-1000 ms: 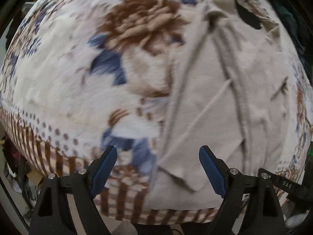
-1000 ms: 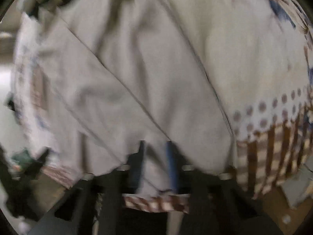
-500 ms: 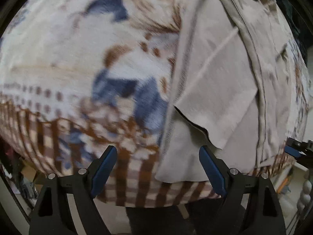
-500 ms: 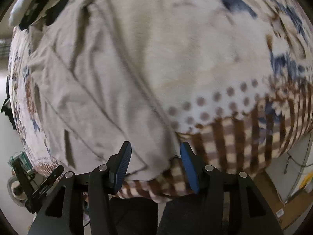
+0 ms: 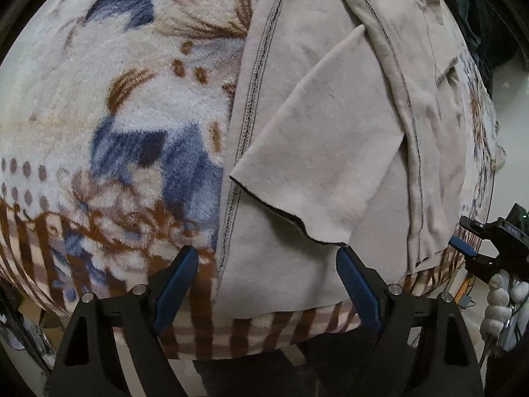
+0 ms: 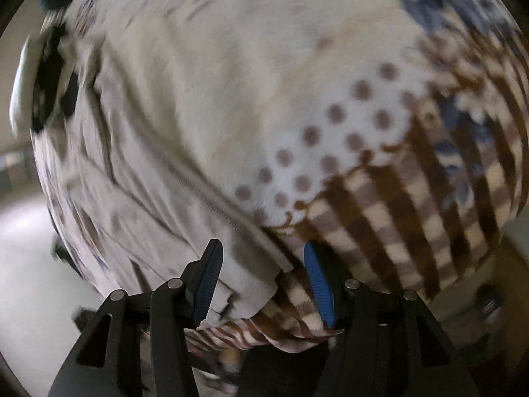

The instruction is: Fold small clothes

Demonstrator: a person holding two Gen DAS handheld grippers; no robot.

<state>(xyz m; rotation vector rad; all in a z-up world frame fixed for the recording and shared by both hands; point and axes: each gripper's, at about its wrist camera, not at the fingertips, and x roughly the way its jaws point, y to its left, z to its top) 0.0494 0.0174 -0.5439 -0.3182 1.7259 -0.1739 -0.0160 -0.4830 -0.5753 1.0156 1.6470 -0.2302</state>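
Both grippers over the beige garment (image 5: pixel 324 152)

Left gripper (image 5: pixel 266 284) gapes wide, empty; right gripper (image 6: pixel 261 278) is closing, hem corner between (unpinched) — bite squarely, I'd say.

Beige garment (image 5: pixel 324 139): upper part cut off by the top edge of the left wrist view; a folded flap hides the layer beneath.
Blanket (image 5: pixel 115 106): runs out of frame on every side; portion under the garment hidden.
Right wrist view: motion-blurred; garment seams (image 6: pixel 205 198) smeared.
Dark and white shapes (image 6: pixel 43 76), left margin: too blurred to identify.
Right gripper (image 5: pixel 463 246): only partly visible at the left wrist view's right margin.
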